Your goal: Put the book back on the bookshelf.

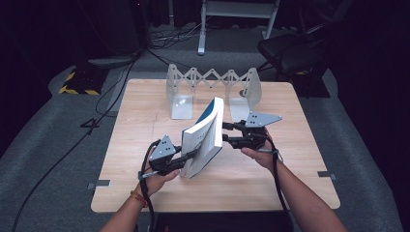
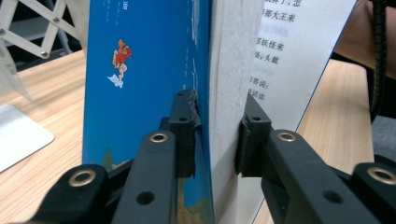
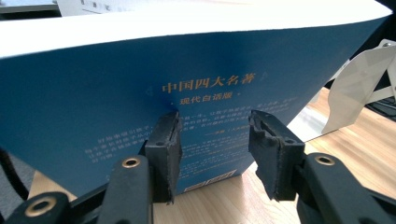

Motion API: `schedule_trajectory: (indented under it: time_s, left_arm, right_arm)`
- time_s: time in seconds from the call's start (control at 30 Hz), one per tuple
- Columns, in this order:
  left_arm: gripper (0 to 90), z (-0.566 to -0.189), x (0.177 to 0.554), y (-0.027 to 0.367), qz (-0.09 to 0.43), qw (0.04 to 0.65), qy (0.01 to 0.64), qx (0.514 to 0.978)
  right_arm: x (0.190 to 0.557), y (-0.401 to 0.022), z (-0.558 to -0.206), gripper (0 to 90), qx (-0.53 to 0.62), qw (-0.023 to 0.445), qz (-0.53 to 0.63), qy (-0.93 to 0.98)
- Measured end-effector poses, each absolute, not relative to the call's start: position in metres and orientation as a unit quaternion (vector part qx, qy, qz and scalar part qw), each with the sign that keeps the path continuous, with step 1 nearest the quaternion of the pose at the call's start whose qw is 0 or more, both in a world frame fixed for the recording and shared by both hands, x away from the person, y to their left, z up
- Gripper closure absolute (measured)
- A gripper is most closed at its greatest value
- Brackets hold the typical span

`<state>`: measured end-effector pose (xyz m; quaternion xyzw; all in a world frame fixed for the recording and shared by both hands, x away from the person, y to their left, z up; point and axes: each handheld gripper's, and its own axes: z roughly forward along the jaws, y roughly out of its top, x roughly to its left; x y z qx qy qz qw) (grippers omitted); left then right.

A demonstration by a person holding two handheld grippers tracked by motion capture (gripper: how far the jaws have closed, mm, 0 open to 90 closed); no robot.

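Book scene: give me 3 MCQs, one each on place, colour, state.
1. Where is the expandable metal rack? A far edge of the table B floor C chair
2. What colour is the book cover? A red B blue C green
3. How is the left gripper? A open, clear of the book B shut on the book's pages C lying flat on the table

A: high view shows it beyond the book. B: blue in both gripper views. B: pads press the page block.

One book (image 1: pixel 205 137), one expanding bookend rack (image 1: pixel 212 89), two hand-held grippers, perhaps one chair (image 1: pixel 290 50)
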<state>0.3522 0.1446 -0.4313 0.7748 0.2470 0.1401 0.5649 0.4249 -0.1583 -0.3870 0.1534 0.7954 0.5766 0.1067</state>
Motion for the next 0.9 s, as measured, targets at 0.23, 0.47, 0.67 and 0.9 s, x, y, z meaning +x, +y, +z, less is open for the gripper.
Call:
schedule_trajectory:
  time_s: [0.23, 0.47, 0.67, 0.9]
  left_arm:
    - [75.1, -0.433, 0.366, 0.132, 0.104, 0.582, 0.233, 0.772]
    - [73.5, -0.434, 0.383, 0.096, 0.072, 0.601, 0.212, 0.768]
    - [72.8, -0.435, 0.389, 0.073, 0.068, 0.605, 0.202, 0.767]
    - [70.5, -0.432, 0.384, 0.076, 0.089, 0.596, 0.202, 0.772]
  right_arm:
    - [0.428, -0.175, -0.394, 52.1, 0.158, 0.102, 0.578, 0.794]
    - [0.433, -0.206, -0.393, 55.5, 0.188, 0.109, 0.592, 0.776]
    - [0.427, -0.23, -0.385, 56.8, 0.203, 0.139, 0.582, 0.775]
    - [0.42, -0.228, -0.384, 56.6, 0.195, 0.144, 0.584, 0.775]
